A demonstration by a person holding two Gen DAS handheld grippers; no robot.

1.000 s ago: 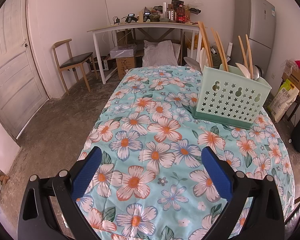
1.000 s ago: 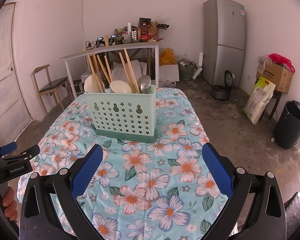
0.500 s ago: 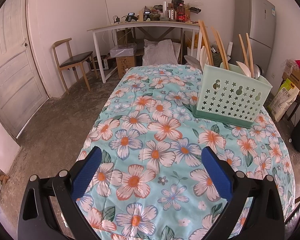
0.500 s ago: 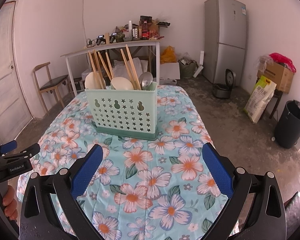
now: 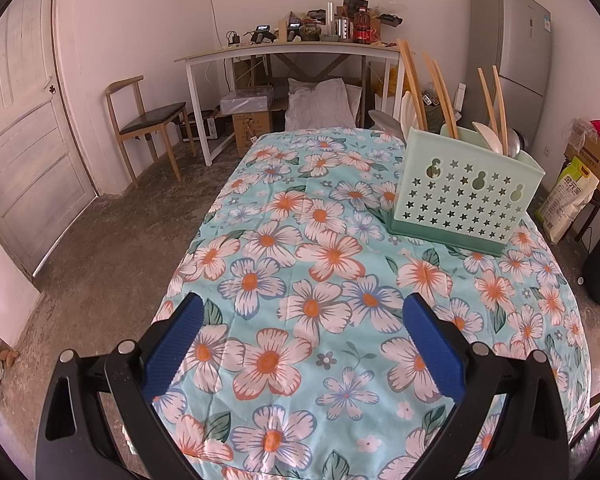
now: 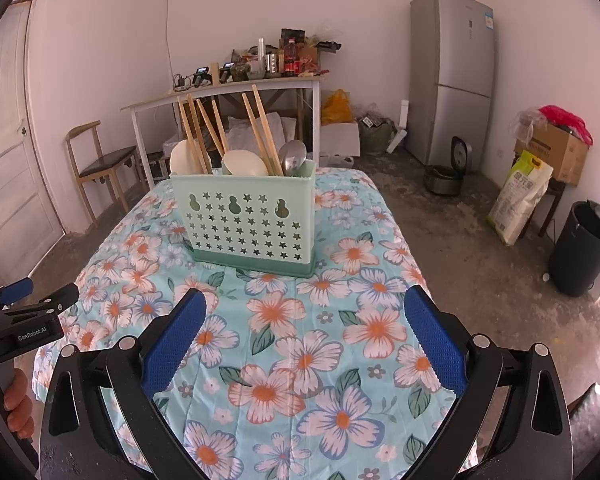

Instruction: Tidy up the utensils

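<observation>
Utensil caddy nearer, perhaps; spoons inside.

Both grippers: black frames, silver screws, textured blue pads. White "GenRobot.AI" lettering on left gripper. Bare-skinned hand.

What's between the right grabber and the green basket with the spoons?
Only bare flowery tablecloth lies between the right gripper and the green basket, as the right wrist view shows.
</observation>
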